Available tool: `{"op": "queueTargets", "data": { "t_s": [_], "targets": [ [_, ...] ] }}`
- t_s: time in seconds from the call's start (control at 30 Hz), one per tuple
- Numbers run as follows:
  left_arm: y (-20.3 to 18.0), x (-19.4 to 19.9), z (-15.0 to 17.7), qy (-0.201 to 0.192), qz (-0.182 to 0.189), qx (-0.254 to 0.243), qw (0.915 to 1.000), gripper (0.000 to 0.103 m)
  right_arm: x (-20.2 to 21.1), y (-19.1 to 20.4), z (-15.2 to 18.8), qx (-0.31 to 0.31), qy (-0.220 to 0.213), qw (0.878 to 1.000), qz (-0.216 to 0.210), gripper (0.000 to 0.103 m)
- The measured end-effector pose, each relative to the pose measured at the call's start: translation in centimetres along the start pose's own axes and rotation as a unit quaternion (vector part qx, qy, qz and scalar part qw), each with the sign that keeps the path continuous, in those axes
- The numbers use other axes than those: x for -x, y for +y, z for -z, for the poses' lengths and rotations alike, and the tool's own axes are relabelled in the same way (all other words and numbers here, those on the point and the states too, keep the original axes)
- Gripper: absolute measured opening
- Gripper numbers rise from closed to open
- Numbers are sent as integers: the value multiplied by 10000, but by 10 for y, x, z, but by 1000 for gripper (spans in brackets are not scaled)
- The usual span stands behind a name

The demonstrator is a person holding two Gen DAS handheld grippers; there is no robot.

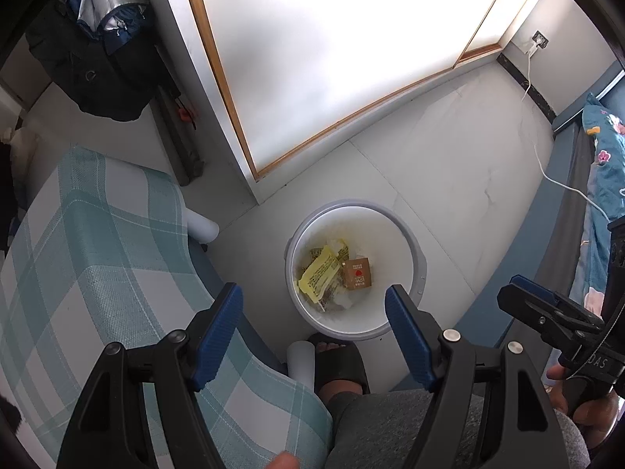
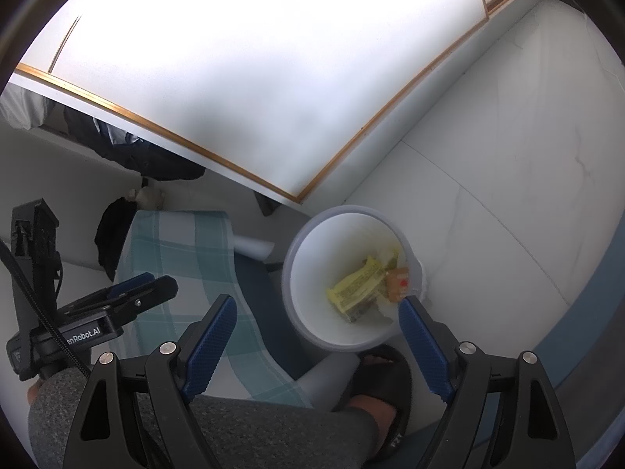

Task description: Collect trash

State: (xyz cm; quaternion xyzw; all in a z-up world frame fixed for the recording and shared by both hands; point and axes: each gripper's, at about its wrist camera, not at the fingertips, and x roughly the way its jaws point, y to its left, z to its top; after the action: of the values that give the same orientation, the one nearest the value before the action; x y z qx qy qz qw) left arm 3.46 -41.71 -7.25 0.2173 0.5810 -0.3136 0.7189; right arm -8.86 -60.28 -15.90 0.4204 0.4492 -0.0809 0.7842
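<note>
A white round trash bin (image 1: 406, 250) stands on the pale floor. Inside lie a yellow wrapper (image 1: 318, 271), a small brown packet with a red dot (image 1: 357, 272) and other scraps. My left gripper (image 1: 312, 303) is open and empty, held above the bin's near rim. My right gripper (image 2: 318, 314) is open and empty, also above the bin (image 2: 308, 273), with the yellow wrapper (image 2: 357, 287) and brown packet (image 2: 397, 283) showing between its fingers. The right gripper also shows at the right in the left wrist view (image 1: 547, 305). The left gripper shows at the left in the right wrist view (image 2: 129, 293).
A stool with a teal checked cover (image 1: 97, 242) stands left of the bin. My foot in a black slipper (image 1: 338, 363) is just before the bin. A bed with floral bedding (image 1: 603, 179) is at the right. A white wardrobe door (image 1: 332, 51) rises behind, dark clothes (image 1: 101, 66) hang left.
</note>
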Motion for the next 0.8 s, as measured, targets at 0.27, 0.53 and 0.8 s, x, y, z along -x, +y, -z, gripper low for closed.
{"op": "queueTargets", "data": {
  "t_s": [0.27,0.53,0.8],
  "targets": [
    [-1,-1,1,17,23,22,10000,72,-1,0,1,4,15,10000,13,85],
    [1,-3,1,46,55,83,9999,72,-2,0,0,-13,22,10000,12,85],
    [1,-3,2,33,37,49,10000,72,-2,0,0,-17,24,10000,17,85]
  ]
}}
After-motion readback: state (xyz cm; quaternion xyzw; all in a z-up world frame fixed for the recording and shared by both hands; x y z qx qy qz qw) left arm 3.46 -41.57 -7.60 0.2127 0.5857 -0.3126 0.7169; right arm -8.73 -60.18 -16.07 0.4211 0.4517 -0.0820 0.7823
